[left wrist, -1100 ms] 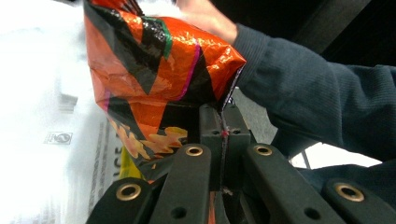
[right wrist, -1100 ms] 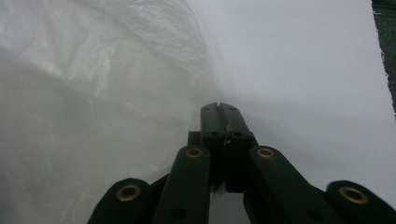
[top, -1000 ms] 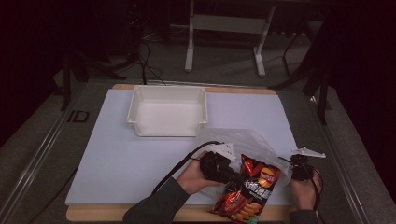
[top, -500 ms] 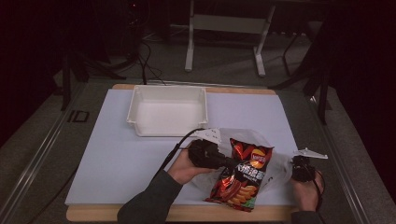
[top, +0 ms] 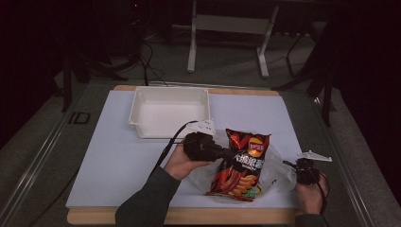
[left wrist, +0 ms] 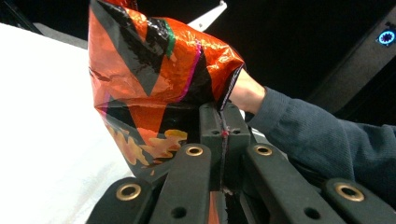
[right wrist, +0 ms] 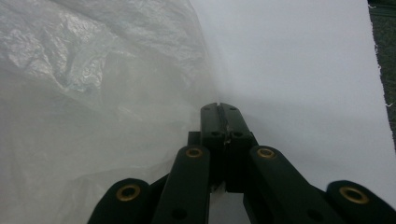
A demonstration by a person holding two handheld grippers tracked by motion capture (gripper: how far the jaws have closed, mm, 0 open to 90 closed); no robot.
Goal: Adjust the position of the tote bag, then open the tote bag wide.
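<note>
left tongs [top: 226, 154] are clamped tight on the edge of the crisp bag [top: 241, 163], an orange, red & black foil pack w/ a round logo near its top. in the left gripper view the two jaws meet w/ the bag's crimped seam [left wrist: 229, 91] pinched between them, and the bag [left wrist: 154, 79] bulges up and to the left of the tips. the bag hangs lifted off the table [top: 108, 156], tilted, its lower end down toward the person's side, its top end up by the left tongs.

under and around the crisp bag lies a clear plastic bag [top: 276, 170], crumpled, spreading from below the left tongs across to the right tongs [top: 289, 164]. right tongs are closed too, pinching the thin edge of that plastic bag; in the right gripper view the jaws stand together w/ the plastic film [right wrist: 93, 93] billowing to their left & bare white table sheet [right wrist: 303, 84] to their right. right hand [top: 309, 194] sits low at the near edge of the table, well to the right of the crisp bag. left hand [top: 182, 163] grips its tool just left of the crisp bag, dark sleeve [top: 146, 203] trailing back to the near edge.

beyond the left tongs, on the far side, sits a white tray [top: 170, 113], shallow, rectangular, just apart from the crisp bag's top corner. a black cable [top: 165, 151] runs back from the left tongs alongside the hand.
</note>
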